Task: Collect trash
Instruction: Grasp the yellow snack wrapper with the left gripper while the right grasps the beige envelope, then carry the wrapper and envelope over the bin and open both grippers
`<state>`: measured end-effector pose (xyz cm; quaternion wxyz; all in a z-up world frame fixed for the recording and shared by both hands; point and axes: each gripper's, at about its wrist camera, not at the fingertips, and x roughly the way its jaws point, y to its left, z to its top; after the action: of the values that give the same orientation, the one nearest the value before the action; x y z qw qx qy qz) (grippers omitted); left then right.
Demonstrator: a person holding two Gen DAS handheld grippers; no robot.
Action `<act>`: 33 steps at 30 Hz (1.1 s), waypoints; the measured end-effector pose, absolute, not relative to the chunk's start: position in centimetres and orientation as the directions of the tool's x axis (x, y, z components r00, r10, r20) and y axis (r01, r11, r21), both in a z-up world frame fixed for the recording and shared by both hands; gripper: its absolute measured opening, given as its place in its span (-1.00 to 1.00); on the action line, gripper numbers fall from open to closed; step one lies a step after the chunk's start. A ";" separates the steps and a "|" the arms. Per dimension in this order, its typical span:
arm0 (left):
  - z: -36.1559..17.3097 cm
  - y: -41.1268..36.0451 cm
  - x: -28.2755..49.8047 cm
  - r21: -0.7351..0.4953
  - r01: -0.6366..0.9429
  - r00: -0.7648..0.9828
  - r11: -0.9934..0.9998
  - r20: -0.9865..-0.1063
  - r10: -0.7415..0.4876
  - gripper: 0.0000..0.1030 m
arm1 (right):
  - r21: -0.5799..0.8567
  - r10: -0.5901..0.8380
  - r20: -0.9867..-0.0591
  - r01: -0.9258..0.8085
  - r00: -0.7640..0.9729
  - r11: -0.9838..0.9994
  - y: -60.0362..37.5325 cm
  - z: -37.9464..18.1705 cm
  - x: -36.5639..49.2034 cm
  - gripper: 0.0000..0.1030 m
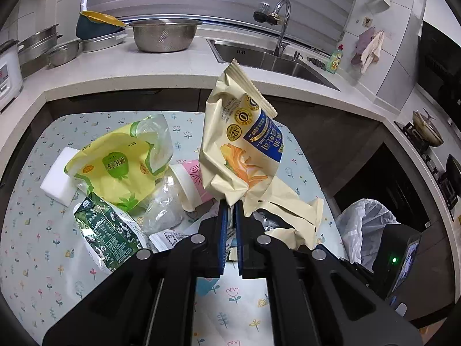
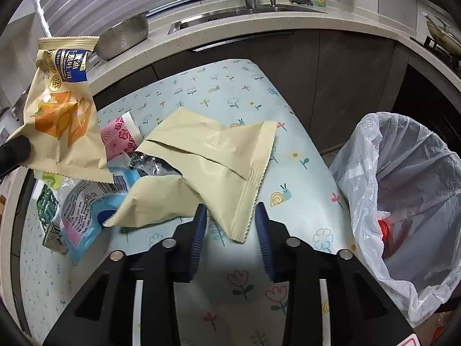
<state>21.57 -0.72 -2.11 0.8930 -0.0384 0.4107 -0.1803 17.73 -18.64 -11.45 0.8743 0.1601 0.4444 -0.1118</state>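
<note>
The printed cream snack bag (image 1: 242,141) is hanging above the tabletop (image 1: 37,230), the left tongs (image 1: 229,206) clamping its lower edge. The plain cream wrapper (image 2: 213,158) is lying on the tabletop, its corner sitting between the right tongs (image 2: 230,216), pads not pressing it. The lined trash bin (image 2: 403,201) is standing just right.

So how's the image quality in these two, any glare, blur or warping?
Left wrist view: sharp, countertop edge bowed by the fisheye, dark corners. Right wrist view: bright glare on the tablecloth between the right gripper's fingers, otherwise crisp; bin liner evenly lit.
</note>
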 end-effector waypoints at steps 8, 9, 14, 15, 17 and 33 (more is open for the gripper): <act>-2.3 -1.8 21.1 -0.202 0.301 0.590 0.932 -0.728 -0.348 -0.90 | 0.202 -0.049 -0.800 0.345 0.599 0.917 -19.4 -10.9 16.6 -0.83; -2.2 -1.9 21.0 -0.202 0.302 0.589 0.932 -0.729 -0.349 -0.90 | 0.201 -0.055 -0.795 0.348 0.604 0.916 -19.5 -10.6 16.3 -0.86; -1.3 -2.9 20.1 -0.201 0.322 0.594 0.925 -0.718 -0.363 -0.90 | 0.197 -0.086 -0.765 0.359 0.638 0.912 -20.1 -8.6 14.6 -0.90; -1.1 -3.1 19.8 -0.202 0.328 0.595 0.923 -0.715 -0.368 -0.90 | 0.192 -0.096 -0.759 0.362 0.644 0.912 -20.3 -8.1 14.3 -0.90; -0.5 -3.7 19.3 -0.202 0.340 0.598 0.918 -0.707 -0.377 -0.90 | 0.185 -0.120 -0.742 0.373 0.660 0.909 -20.8 -7.0 13.4 -0.90; 1.8 -13.8 13.9 -0.212 0.527 0.515 0.823 -0.690 -0.508 -0.90 | 0.190 -0.311 -0.681 0.571 0.662 0.799 -30.5 -3.2 3.5 -0.90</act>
<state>13.89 -13.76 1.76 0.8704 0.0124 0.3924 -0.2972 3.50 -30.54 -3.21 0.8900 0.1978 0.3277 -0.2478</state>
